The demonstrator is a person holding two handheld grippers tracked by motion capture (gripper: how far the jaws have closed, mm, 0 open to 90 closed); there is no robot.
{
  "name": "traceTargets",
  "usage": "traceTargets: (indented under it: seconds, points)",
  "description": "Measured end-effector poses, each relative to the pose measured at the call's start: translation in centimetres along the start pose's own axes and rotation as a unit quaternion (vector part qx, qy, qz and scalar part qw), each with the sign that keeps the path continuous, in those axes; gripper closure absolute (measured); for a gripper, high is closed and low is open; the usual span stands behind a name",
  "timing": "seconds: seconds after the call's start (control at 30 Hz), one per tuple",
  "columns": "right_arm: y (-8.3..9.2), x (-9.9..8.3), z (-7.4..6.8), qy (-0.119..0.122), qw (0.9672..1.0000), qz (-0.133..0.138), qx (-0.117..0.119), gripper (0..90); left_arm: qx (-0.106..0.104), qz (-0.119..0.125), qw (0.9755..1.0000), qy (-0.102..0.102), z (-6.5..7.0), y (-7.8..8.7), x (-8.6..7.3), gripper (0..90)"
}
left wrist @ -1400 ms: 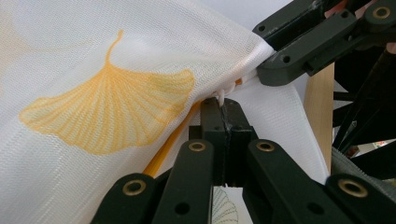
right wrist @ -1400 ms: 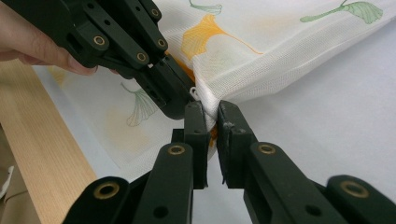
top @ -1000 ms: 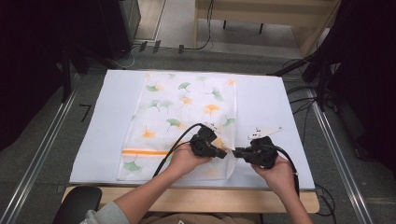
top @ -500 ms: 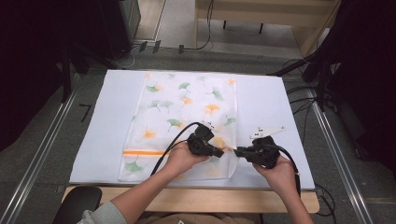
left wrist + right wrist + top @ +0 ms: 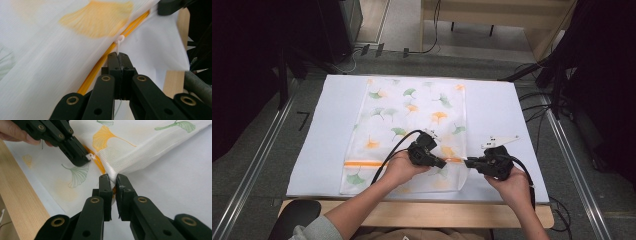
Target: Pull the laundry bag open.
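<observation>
Since the earlier frame the left gripper (image 5: 443, 162), clamped on the white zipper pull (image 5: 119, 42), sits slightly further left; right gripper (image 5: 113, 182) pinches the mesh bag (image 5: 412, 120) edge, lower centre, on the white sheet (image 5: 502, 110).

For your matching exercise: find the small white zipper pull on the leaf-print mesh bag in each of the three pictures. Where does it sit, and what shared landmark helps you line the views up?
High view: too small to make out; it lies where the left gripper meets the orange zipper.
Left gripper view: white zipper pull at centre, pinched at the tips.
Right gripper view: upper left of centre, at the other gripper's tip.
Shared landmark: the orange zipper.
</observation>
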State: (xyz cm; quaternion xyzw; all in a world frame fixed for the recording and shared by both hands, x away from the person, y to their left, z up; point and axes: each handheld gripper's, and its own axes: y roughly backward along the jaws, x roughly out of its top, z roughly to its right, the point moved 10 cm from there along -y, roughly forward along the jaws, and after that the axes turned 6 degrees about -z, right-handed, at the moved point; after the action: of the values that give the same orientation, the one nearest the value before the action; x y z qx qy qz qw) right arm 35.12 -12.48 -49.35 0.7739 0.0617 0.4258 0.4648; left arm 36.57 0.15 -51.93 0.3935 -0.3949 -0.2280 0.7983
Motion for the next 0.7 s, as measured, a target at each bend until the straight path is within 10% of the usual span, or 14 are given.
traceTargets:
  seconds: [0.7]
  points:
    - [0.1,-0.2,0.3,-0.006,1.0000,-0.001,0.003,85.5,0.003,-0.011,0.9999,0.011,-1.3,1.5,-1.6,90.0]
